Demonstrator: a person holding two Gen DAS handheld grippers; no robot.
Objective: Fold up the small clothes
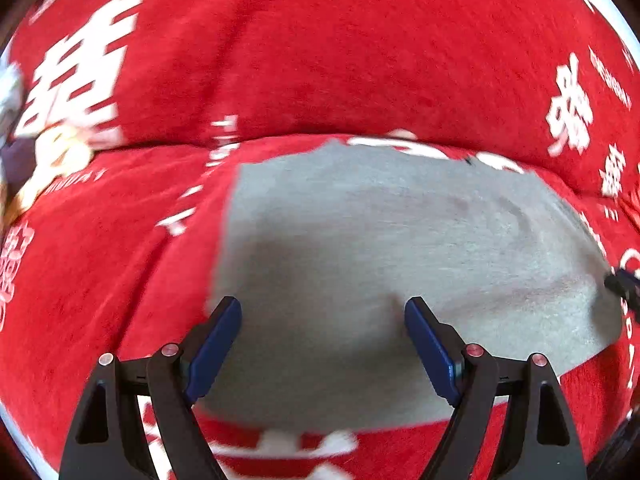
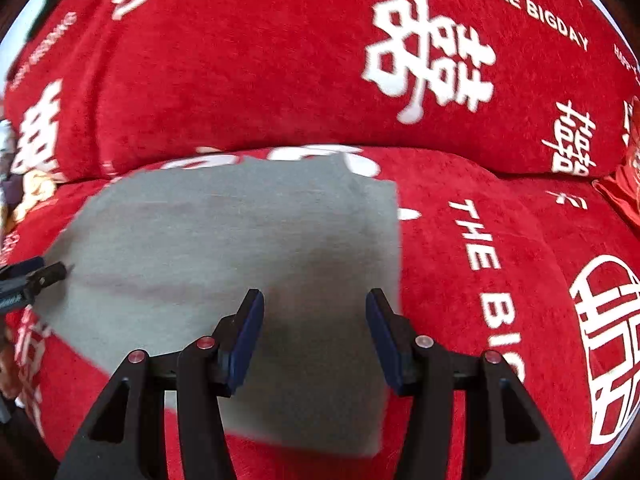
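Left wrist view: the left gripper [image 1: 322, 312] hovers with jaws spread wide and nothing between them, above the near left part of the flat grey rectangular cloth [image 1: 400, 248]. The cloth lies on the red plush cover with white lettering [image 1: 320, 60].

Right wrist view: the right gripper [image 2: 315, 306] is likewise wide open and empty-handed, over the cloth's [image 2: 224, 240] near right edge.

Bright, even light; dark shadows pool on the grey cloth [image 1: 400, 248] ahead of both tongs. Motion blur smears edges; fisheye bends the margins.
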